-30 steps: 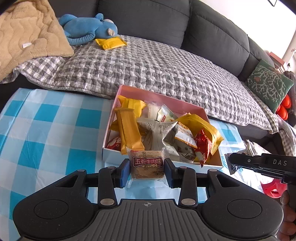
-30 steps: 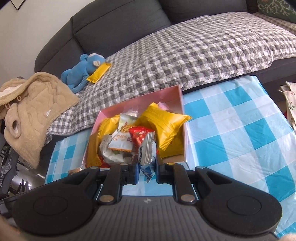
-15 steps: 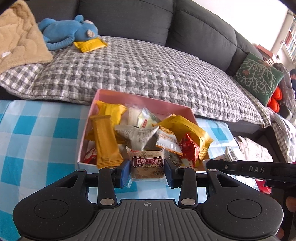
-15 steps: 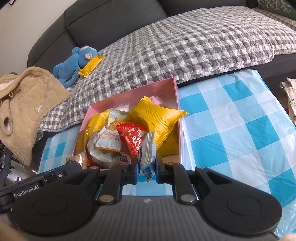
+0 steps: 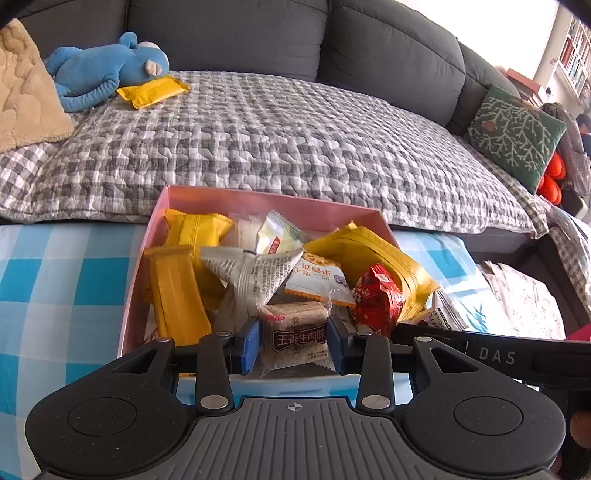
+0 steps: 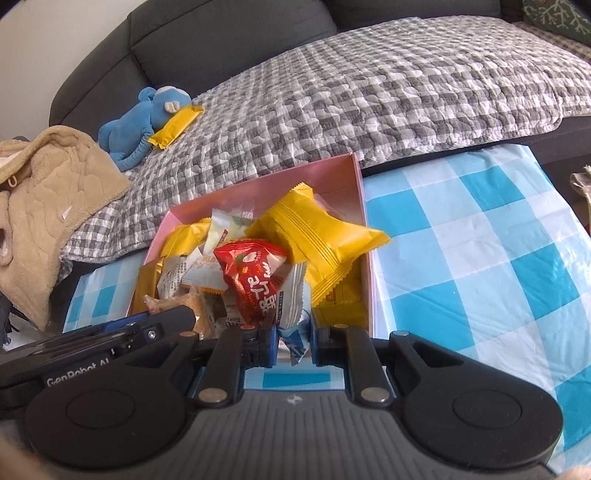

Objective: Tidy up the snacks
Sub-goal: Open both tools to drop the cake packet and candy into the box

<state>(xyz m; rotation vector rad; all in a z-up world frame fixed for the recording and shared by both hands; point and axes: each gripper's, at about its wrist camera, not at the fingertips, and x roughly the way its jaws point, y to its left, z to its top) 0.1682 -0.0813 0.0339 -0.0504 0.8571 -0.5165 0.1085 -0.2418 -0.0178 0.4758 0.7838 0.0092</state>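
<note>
**Both claws loaded at the near edge of the pink box**

The pink box (image 5: 192,195) sits on the blue-checked table (image 6: 480,236), its far wall close to the table's far edge, where the sofa (image 5: 258,33) with its grey checked quilt (image 5: 277,140) begins. To the right of the box the tablecloth lies bare out to the table's right edge. On the left, only a narrow strip of cloth shows between the box and the beige blanket (image 6: 40,206) hanging over the sofa.

The box is heaped above its rim. A long yellow bar (image 5: 177,295) leans at its left. A silver triangular packet (image 5: 255,273) lies in the middle, with a white-and-orange sachet (image 5: 317,280) beside it. A red wrapper (image 6: 255,280) stands near the front, and a large yellow pouch (image 6: 317,236) rests against the right wall.

The left claw (image 5: 293,343) is clamped on a clear-wrapped brown cake with a dark label (image 5: 295,332), held over the near wall of the box. The right claw (image 6: 293,343) is pinched tight on the lower edge of a silvery-white and blue packet (image 6: 291,306), also at the near wall, just right of the other claw's body.

One more yellow snack packet (image 5: 153,90) lies on the quilt, against a blue plush monkey (image 5: 107,70).

The floor of the box and the lower packets are buried from sight. The printing on the packet in the right claw is too creased to read. Each claw's body cuts off the table's near edge.
</note>
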